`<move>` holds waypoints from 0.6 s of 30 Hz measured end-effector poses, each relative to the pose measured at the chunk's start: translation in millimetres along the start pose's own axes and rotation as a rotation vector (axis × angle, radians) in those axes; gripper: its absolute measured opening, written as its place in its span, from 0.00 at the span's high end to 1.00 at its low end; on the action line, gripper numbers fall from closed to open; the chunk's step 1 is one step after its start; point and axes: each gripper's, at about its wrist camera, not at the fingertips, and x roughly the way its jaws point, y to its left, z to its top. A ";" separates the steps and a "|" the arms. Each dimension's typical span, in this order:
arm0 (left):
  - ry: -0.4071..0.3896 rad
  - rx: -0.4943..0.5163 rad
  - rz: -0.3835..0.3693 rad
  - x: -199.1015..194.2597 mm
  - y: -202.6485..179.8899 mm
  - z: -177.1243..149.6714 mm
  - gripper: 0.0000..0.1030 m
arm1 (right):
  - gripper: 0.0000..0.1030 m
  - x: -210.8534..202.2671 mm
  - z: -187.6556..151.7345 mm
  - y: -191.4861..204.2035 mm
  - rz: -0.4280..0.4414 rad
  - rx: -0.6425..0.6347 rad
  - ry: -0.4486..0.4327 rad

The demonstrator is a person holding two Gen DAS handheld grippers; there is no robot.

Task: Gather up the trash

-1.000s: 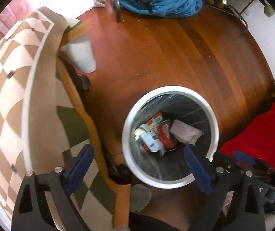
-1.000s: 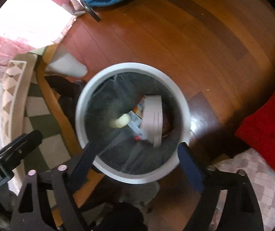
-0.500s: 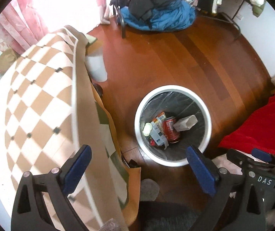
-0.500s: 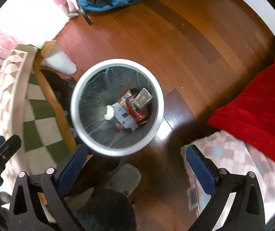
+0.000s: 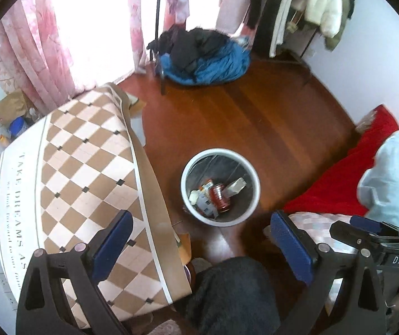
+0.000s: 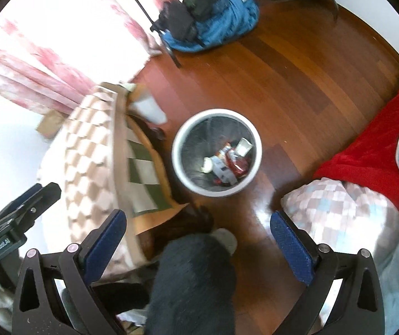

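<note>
A round white trash bin (image 5: 196,167) with a dark liner stands on the wooden floor; it also shows in the right wrist view (image 6: 181,136). Inside lie a red can (image 5: 219,196), a white carton (image 5: 235,185), a printed wrapper (image 5: 205,199) and a pale crumpled scrap (image 5: 193,195). My left gripper (image 5: 202,244) is open and empty, high above the bin. My right gripper (image 6: 199,240) is open and empty, also high above it; its body shows at the right of the left wrist view (image 5: 367,237).
A table with a checked brown-and-cream cloth (image 5: 82,184) stands left of the bin. A red blanket (image 5: 347,173) and a checked pillow (image 6: 344,212) lie to the right. A blue and black clothes pile (image 5: 205,61) sits beyond, by pink curtains (image 5: 34,55). A dark trouser leg (image 6: 193,284) is below.
Both grippers have risen well away from the bin, which now looks much smaller. The white carton that was falling into the bin now rests inside it.
</note>
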 end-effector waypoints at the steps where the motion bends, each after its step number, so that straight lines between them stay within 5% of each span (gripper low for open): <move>1: -0.019 0.000 -0.013 -13.1 0.4 -1.4 0.02 | 0.00 -12.7 -4.2 4.6 0.013 -0.007 -0.013; 18: -0.124 0.016 -0.167 -124.3 -0.9 -35.2 0.02 | 0.00 -144.5 -58.2 74.5 0.146 -0.150 -0.124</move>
